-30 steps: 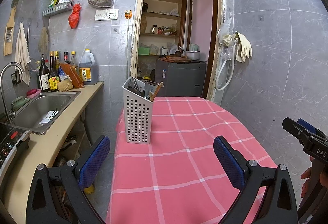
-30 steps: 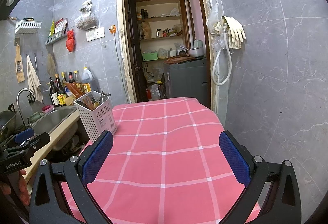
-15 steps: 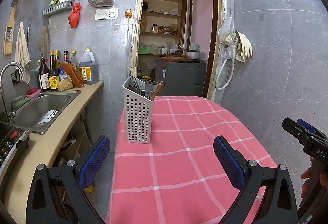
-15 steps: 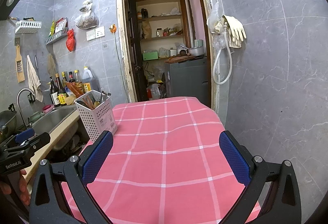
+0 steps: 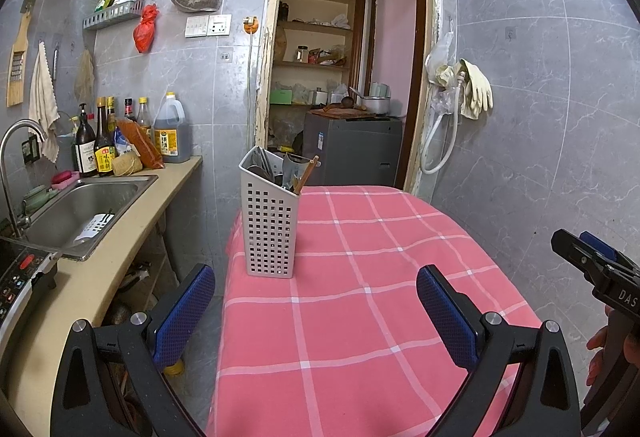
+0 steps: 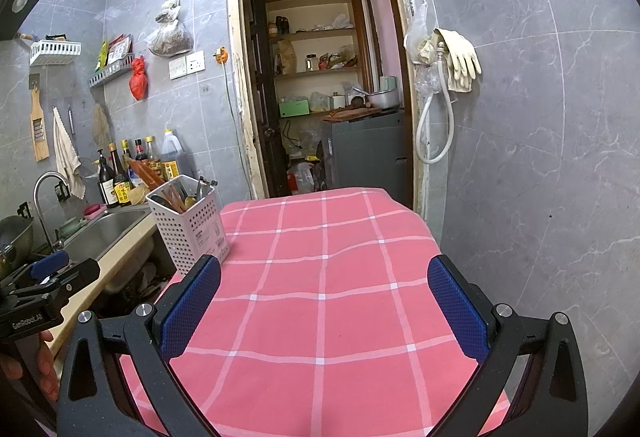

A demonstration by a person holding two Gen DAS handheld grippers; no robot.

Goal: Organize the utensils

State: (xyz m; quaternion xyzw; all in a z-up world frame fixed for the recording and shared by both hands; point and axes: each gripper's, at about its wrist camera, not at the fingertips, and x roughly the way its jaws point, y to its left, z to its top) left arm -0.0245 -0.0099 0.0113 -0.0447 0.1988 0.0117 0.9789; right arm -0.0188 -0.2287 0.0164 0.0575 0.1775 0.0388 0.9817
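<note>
From the left wrist view, the left tool is seen spread wide with nothing between its blue-padded fingers; it is held over the near end of the pink checked cloth-covered surface, whose left edge drops to a narrow floor gap beside the beige kitchen counter; the right edge curves away near the grey tiled wall; a broad stretch of bare cloth lies between the tool and the white perforated plastic utensil caddy, which stands upright close to the surface's far left edge; dark utensils and a brown wooden stick are seen poking from its top, the rest being hidden by its walls; the other device is cut off at the right border, with only part of a hand visible; the steel sink is set into the counter.

From the right wrist view, the right tool is likewise held fully apart and empty above the near cloth; the caddy is seen at the surface's far left corner, just ahead of the left finger, with wooden sticks and metal handles inside, too small to be told apart; the surface's far edge ends before the open doorway; the left device is cut off at the left border.
</note>
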